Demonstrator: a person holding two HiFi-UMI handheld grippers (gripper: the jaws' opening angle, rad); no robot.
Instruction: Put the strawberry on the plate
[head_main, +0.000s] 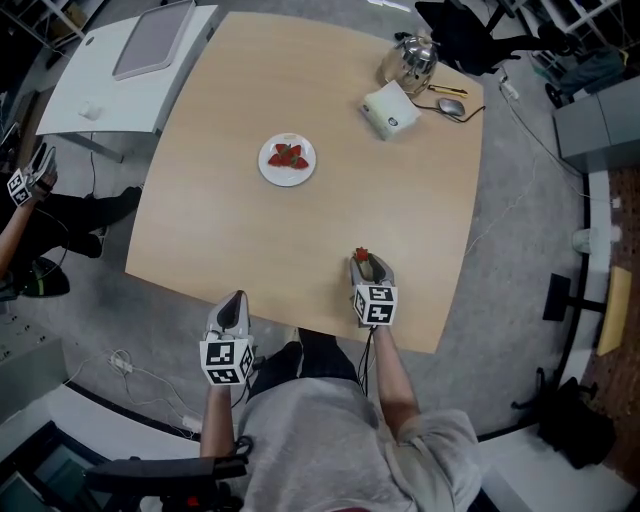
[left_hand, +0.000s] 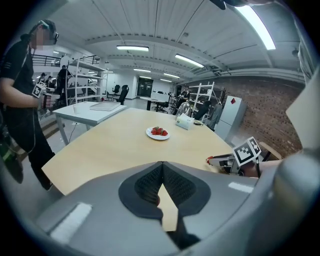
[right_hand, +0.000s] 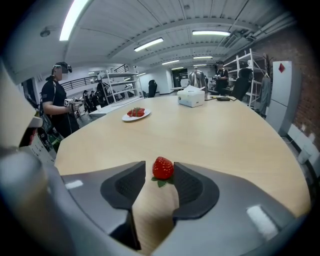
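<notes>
Ok so my right gripper (head_main: 370, 266) is open, with the strawberry (right_hand: 163, 167) standing on the bench (head_main: 300, 240) right between the jaw tips. It's nothing like centred, it sits up against the right-hand pad with a gap on the other side. My left gripper (head_main: 234, 300) is closed on nothing and hangs off the near edge of the bench.

What worries me: if I close like this, one pad gets there first and will probably shove or tip the strawberry instead of pinching it. It's only at the very tips too, and it's tapered and soft, so squeeze hard and it bruises or pops out forward, go light and it slips on the way over. The plate (head_main: 286, 179) is well apart from here, mid-bench, so that's a long carry. It also has fruit on it already, so a sloppy drop could knock one off the rim.

Count: one strawberry at my gripper, one plate, what looks like three berries (head_main: 289, 156) on it (bunched up, can't swear to it), two grippers, one tissue box (head_main: 390, 110), one kettle (head_main: 412, 58)
</notes>
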